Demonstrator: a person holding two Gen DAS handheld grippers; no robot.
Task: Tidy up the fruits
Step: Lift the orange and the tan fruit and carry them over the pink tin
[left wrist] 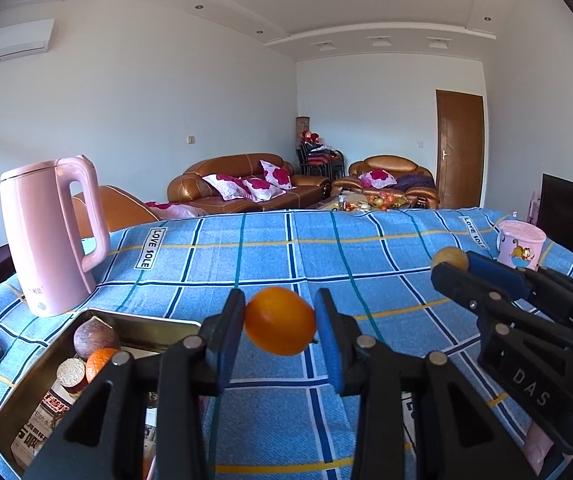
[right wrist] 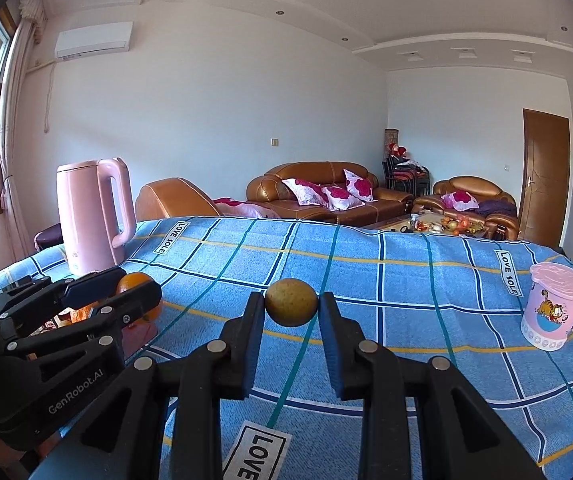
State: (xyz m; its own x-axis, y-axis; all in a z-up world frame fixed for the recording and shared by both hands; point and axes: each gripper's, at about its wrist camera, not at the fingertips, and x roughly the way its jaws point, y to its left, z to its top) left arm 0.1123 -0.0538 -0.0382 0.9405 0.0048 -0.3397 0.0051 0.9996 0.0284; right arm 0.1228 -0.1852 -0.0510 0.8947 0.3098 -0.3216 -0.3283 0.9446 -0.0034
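A bright orange fruit [left wrist: 279, 321] is glowing against a blue cloth [left wrist: 270, 252] that is showing dark blue, teal and yellow check lines. A dull yellow-brown fruit [right wrist: 291, 307] is looking speckled. The kettle [left wrist: 52, 236] is showing pale pink; the cup [right wrist: 554, 310] is wearing pink with an orange cartoon cat.

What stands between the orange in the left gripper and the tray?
Nothing visible. The left gripper holds the orange above the cloth, just right of the tray, whose near side is open; three fruits sit at its far end.
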